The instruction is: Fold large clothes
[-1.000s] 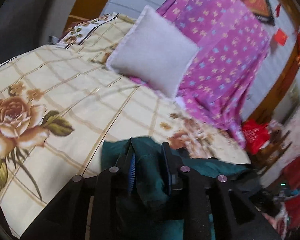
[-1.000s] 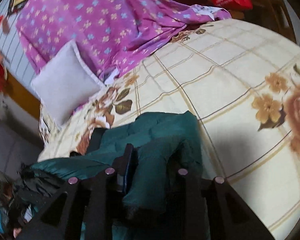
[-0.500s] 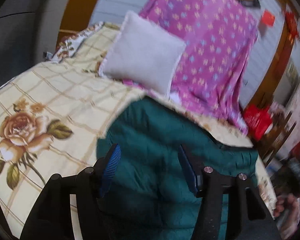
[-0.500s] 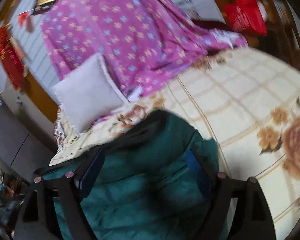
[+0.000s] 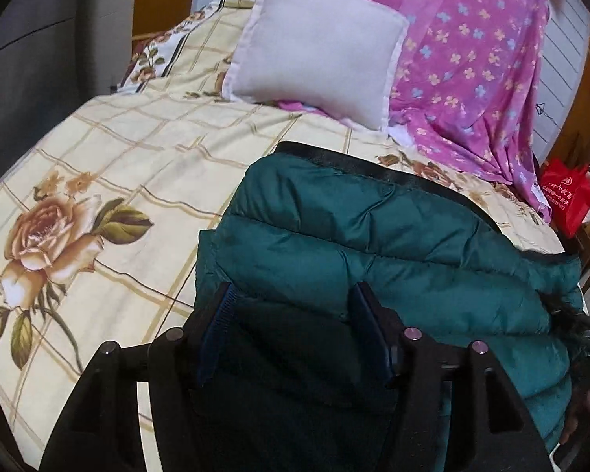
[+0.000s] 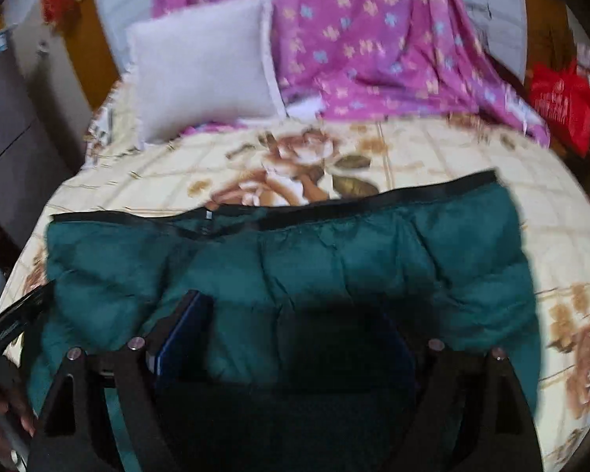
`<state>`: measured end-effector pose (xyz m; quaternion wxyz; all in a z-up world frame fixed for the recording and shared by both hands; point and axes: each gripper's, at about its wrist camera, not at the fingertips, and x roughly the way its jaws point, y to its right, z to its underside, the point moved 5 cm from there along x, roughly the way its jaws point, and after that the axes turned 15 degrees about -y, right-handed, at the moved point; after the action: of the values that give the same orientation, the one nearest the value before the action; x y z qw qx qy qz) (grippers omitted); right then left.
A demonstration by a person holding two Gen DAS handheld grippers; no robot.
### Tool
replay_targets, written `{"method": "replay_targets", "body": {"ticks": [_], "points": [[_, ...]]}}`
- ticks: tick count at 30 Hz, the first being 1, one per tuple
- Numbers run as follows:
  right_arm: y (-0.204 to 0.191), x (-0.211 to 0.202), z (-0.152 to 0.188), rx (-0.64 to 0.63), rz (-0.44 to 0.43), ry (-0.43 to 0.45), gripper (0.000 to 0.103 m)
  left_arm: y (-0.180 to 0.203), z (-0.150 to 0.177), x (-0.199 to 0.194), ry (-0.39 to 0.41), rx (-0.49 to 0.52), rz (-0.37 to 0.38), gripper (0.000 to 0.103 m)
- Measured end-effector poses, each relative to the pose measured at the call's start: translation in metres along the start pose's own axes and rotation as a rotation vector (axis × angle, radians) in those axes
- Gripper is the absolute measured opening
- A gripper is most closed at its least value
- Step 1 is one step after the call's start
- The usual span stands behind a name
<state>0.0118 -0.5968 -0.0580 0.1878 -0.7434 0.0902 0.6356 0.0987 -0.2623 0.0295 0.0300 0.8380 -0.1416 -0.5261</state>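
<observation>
Jacket (image 5: 373, 244): one teal quilted puffer, lying spread flat on my floral bed sheet (image 5: 118, 165), black trim along its far edge. My left gripper (image 5: 291, 295) has both fingers spread wide, hovering over the near left part of the jacket, nothing pinched. My right gripper (image 6: 291, 314) is spread wide too, over the near middle, gripping nothing. Right view is blurred. One white pillow (image 5: 314, 43) at the head of the bed, leaning on one purple flowered blanket (image 5: 472, 59). One red bag (image 5: 568, 196) beyond the bed's right side
</observation>
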Motion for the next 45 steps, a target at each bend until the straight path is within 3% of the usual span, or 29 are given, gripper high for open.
{"method": "replay_targets", "body": {"ticks": [7, 12, 19, 22, 25, 29, 35, 38, 41, 45], "points": [[-0.005, 0.023, -0.001, -0.033, 0.084, -0.027, 0.089, 0.002, 0.002, 0.004, 0.002, 0.016, -0.032, 0.045], [0.005, -0.017, 0.005, -0.013, 0.013, 0.028, 0.089, 0.005, 0.003, -0.014, 0.035, 0.044, -0.064, 0.045], [0.037, -0.055, 0.004, -0.021, 0.127, 0.078, 0.089, 0.016, -0.013, -0.042, 0.114, 0.05, -0.043, 0.045], [0.056, -0.048, -0.001, 0.028, 0.144, 0.068, 0.089, 0.025, -0.019, -0.033, 0.083, 0.078, -0.061, 0.045], [0.071, -0.031, -0.001, 0.071, 0.149, 0.048, 0.089, 0.026, -0.022, -0.006, -0.001, 0.086, -0.102, 0.045], [0.076, -0.001, -0.001, 0.067, 0.2, 0.009, 0.09, 0.016, -0.022, 0.018, -0.055, 0.047, -0.077, 0.049], [0.077, 0.007, -0.004, 0.077, 0.202, -0.016, 0.093, 0.017, -0.02, 0.024, -0.058, 0.054, -0.094, 0.05], [0.071, -0.023, 0.006, 0.055, 0.187, 0.039, 0.093, 0.016, -0.019, 0.024, -0.049, 0.06, -0.095, 0.05], [0.063, -0.054, 0.029, 0.032, 0.106, 0.093, 0.093, 0.015, -0.019, 0.024, -0.046, 0.057, -0.089, 0.051], [0.075, -0.037, 0.049, 0.052, 0.118, 0.032, 0.094, 0.013, -0.02, 0.024, -0.036, 0.057, -0.092, 0.051]]}}
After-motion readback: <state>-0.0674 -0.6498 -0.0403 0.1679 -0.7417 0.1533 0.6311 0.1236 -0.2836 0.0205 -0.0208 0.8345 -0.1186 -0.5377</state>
